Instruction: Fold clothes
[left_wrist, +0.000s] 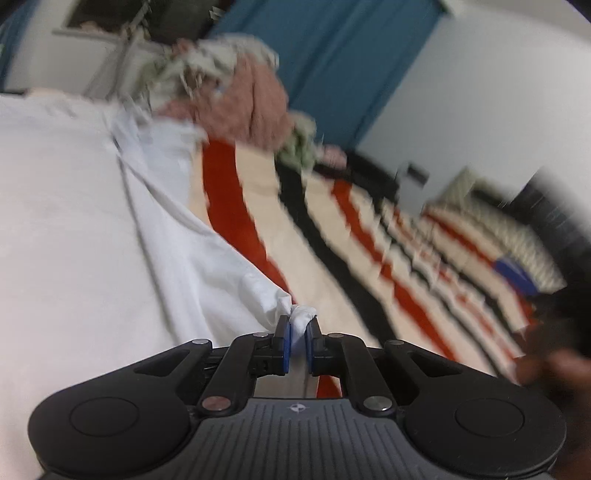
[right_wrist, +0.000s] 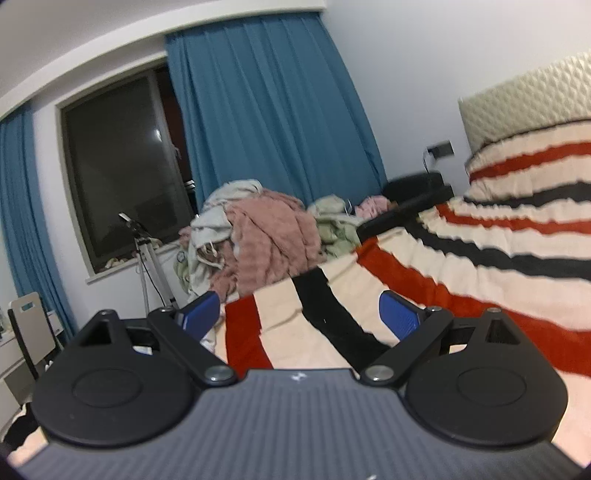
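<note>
White garment (left_wrist: 92, 221), the piece being folded, is lying spread over the left part of the bed in the left wrist view, filling most of that side. It is tapering toward the near right into a bunched corner (left_wrist: 301, 317), and the left tool (left_wrist: 298, 341) is pinching that corner between its blue pads, jaws drawn close together on the fabric. The garment's length is running from this corner away to the far left, so the cloth is lying left of and beyond the tool. The view is blurred, so the fabric's far edges are hard to make out.

To the right of the garment, the striped blanket (left_wrist: 332, 258) is covering the bed in cream, red and black bands. At the far end, a heap of pink and pale green laundry (left_wrist: 243, 96) is sitting before a blue curtain (left_wrist: 332, 55).

In the right wrist view, the right tool (right_wrist: 297, 317) is hovering over the blanket with its jaws spread wide and nothing between them. The white garment is not showing here at all.

Judging from this, the left hand is the one holding the cloth, and the fold is likely depending on carrying that corner leftward across the body of the garment, while the free right hand is available to take another edge.
</note>
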